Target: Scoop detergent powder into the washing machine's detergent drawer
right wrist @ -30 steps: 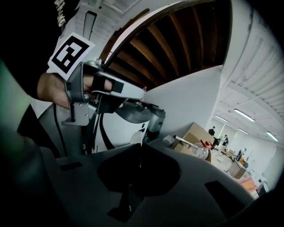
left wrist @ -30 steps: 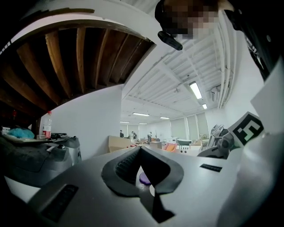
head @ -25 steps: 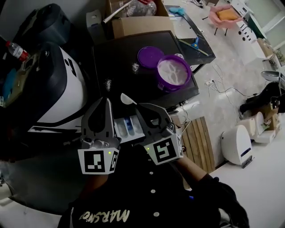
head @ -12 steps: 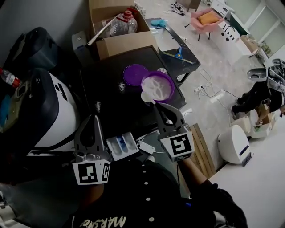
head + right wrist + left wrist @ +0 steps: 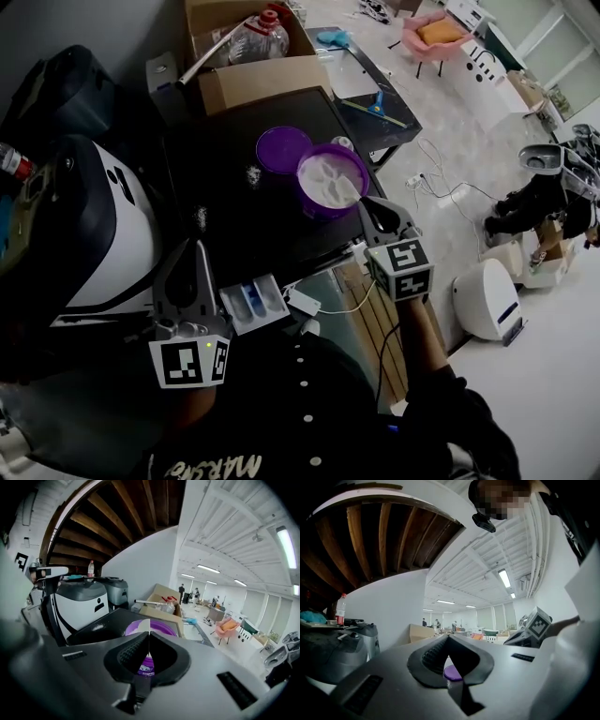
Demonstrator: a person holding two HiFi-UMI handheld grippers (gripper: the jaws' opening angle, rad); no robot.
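A purple tub (image 5: 331, 180) of white detergent powder stands on the black table (image 5: 234, 216), with its purple lid (image 5: 284, 148) lying beside it. My right gripper (image 5: 367, 204) is shut on the handle of a white scoop (image 5: 349, 191), whose bowl dips into the tub. In the right gripper view the shut jaws (image 5: 149, 637) point at the tub (image 5: 161, 627). The white detergent drawer (image 5: 253, 302) juts open from the washing machine (image 5: 103, 234). My left gripper (image 5: 192, 247) hovers left of the drawer, shut and holding nothing (image 5: 447, 637).
A cardboard box (image 5: 253, 80) holding a plastic bottle (image 5: 258, 37) stands behind the table. A low dark table (image 5: 370, 89) with a blue brush, a pink chair (image 5: 436, 36) and a white appliance (image 5: 483, 300) are on the right. Cables trail over the floor (image 5: 441, 187).
My right gripper has carried the scoop from over the drawer up and right into the tub. The left gripper has drawn back a little toward the lower left.
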